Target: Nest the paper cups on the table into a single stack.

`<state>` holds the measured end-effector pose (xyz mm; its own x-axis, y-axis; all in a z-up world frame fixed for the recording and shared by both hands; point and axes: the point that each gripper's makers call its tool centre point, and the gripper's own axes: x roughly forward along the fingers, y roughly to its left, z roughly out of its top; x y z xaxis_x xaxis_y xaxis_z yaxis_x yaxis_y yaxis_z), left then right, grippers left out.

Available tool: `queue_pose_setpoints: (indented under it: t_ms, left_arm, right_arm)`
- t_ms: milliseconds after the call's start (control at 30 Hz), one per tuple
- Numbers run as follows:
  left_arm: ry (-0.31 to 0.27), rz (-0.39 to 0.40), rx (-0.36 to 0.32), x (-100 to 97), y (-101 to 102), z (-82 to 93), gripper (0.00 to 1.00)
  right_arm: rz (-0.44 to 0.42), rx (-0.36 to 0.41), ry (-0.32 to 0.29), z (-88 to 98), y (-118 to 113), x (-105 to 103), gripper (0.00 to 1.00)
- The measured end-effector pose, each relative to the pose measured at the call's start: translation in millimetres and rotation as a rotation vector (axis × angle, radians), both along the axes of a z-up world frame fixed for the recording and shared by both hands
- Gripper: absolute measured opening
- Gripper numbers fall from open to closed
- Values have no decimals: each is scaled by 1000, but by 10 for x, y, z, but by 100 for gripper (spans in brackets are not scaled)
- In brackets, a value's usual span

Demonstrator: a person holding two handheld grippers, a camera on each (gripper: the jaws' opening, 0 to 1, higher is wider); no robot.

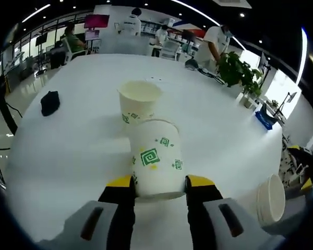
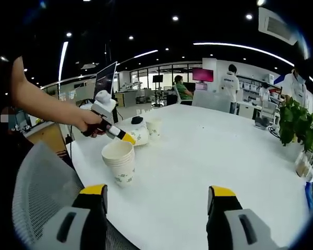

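Our left gripper [image 1: 160, 188] is clamped on a paper cup [image 1: 156, 159], jaws pressed to either side near its base, the cup lying on its side with its long axis pointing straight away from us. Its mouth faces, and seems to touch or overlap, an upright cup [image 1: 139, 101] standing on the white table [image 1: 73, 146] just beyond. That is the relation the next move turns on, we judge: the held cup must be tipped upright and brought down over the standing one, or carried to the stack [image 2: 119, 163].

Our right gripper [image 2: 157, 208] hangs over the near table edge with its jaws wide apart and nothing between them. The stack stands just beyond its left jaw, so we judge this hand the nearer to it.
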<state>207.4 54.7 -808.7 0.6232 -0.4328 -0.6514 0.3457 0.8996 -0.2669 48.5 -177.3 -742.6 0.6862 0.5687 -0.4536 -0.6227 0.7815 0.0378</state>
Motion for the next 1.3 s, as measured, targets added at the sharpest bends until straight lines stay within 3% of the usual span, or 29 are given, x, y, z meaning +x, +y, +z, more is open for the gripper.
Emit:
queue_pose_setpoints:
  t_ms: [500, 900, 1167, 1300]
  left_arm:
    - [-71, -150, -10, -353, -56, 331, 37]
    - [-145, -239, -24, -467, -76, 717, 37]
    - [-196, -383, -12, -716, -283, 990, 37]
    - [-208, -444, -21, -859, -385, 1096, 37]
  right_arm:
    - [23, 76, 32, 106, 90, 2, 72]
    - [103, 112, 16, 259, 471, 9, 68]
    - [146, 128, -12, 438, 624, 54, 66]
    - [191, 113, -21, 500, 696, 52, 56]
